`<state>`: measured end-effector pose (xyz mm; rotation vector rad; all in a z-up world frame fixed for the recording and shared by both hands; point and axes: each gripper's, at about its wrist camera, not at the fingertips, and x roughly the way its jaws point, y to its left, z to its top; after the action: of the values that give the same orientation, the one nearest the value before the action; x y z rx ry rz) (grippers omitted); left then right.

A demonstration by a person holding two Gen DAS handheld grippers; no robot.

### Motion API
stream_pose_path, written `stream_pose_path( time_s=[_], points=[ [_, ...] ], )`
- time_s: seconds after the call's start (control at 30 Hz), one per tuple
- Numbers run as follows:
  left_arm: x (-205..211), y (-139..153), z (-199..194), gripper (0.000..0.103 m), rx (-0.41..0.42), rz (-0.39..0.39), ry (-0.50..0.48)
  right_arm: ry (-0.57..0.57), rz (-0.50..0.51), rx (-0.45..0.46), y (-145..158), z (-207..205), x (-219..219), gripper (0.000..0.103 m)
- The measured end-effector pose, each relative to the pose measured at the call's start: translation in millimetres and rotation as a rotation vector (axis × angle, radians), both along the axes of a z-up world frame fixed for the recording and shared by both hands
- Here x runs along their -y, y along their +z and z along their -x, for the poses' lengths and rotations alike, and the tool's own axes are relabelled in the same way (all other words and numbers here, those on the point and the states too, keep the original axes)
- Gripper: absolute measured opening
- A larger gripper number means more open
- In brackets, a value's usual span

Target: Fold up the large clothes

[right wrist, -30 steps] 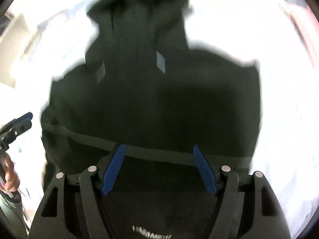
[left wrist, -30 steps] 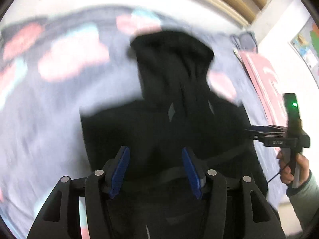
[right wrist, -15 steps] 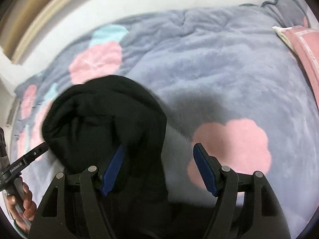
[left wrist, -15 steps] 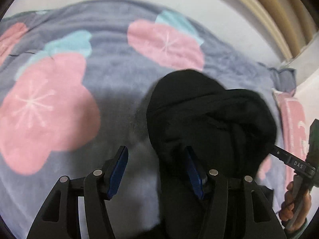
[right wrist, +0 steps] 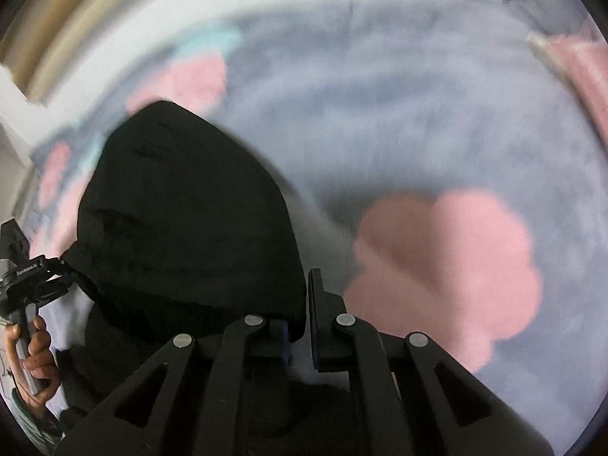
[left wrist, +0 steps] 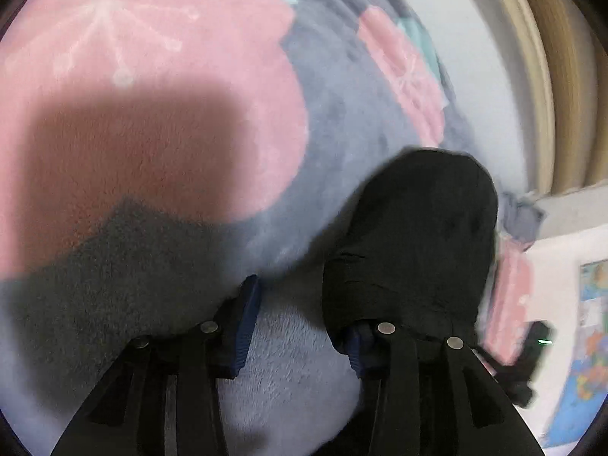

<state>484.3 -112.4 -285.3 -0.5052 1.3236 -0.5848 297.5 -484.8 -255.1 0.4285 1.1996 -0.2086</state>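
Grey blanket [left wrist: 342,121] with pink flowers lies under my black hoodie [left wrist: 414,235], bunched into a dark mound. My left gripper [left wrist: 304,326] is spread wide at its edge; my right gripper [right wrist: 300,323] is pinched on its cloth.

Bare blanket [left wrist: 296,391] lies ahead of the left gripper [left wrist: 300,323], black hoodie [left wrist: 414,243] crowding its right.

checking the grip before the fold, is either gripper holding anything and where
The right gripper has closed on the black hoodie at its right edge, below the hood. The left gripper is open, with hoodie fabric draped over one finger.
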Motion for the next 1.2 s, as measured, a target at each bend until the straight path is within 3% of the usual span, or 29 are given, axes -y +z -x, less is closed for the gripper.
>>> stream_pose_path(
  time_s=[0.03, 0.13, 0.27, 0.37, 0.53, 0.6, 0.67, 0.8, 0.87, 1.1, 1.13, 1.2],
  points=[
    [2, 9, 4, 0.045, 0.054, -0.005, -0.028, 0.014, -0.012, -0.024, -11, -4, -1, 0.007],
    [11, 26, 15, 0.048, 0.115, -0.104, -0.109, 0.031, -0.010, -0.020, -4, -5, -1, 0.016],
    [-6, 54, 41, 0.049, 0.111, -0.128, -0.178, 0.035, -0.003, 0.001, 26, 14, 4, 0.043],
    [-25, 86, 55, 0.049, 0.178, -0.066, -0.179, 0.046, -0.013, 0.087, 63, 34, 5, 0.051],
    [1, 144, 35, 0.068, 0.352, 0.016, -0.132, 0.044, 0.074, 0.241, 123, 12, -5, 0.051],
    [23, 141, 27, 0.070, 0.359, -0.009, -0.136, 0.079, 0.094, 0.231, 119, -11, -19, 0.051],
    [53, 113, 14, 0.070, 0.296, -0.065, -0.170, 0.126, 0.102, 0.145, 88, -34, -32, 0.051],
    [84, 38, 7, 0.072, 0.172, -0.303, -0.225, 0.148, 0.077, -0.016, 11, -47, -44, 0.051],
    [76, 9, 2, 0.076, 0.117, -0.244, -0.180, 0.143, 0.052, -0.011, -11, -42, -42, 0.051],
    [70, 27, 11, 0.072, 0.175, -0.219, -0.181, 0.144, 0.048, 0.007, -12, -39, -42, 0.051],
    [69, 45, 16, 0.072, 0.210, -0.176, -0.197, 0.152, 0.056, 0.025, 0, -38, -44, 0.051],
    [71, 77, 22, 0.072, 0.326, -0.163, -0.211, 0.173, 0.071, 0.103, 26, -36, -50, 0.052]
  ],
)
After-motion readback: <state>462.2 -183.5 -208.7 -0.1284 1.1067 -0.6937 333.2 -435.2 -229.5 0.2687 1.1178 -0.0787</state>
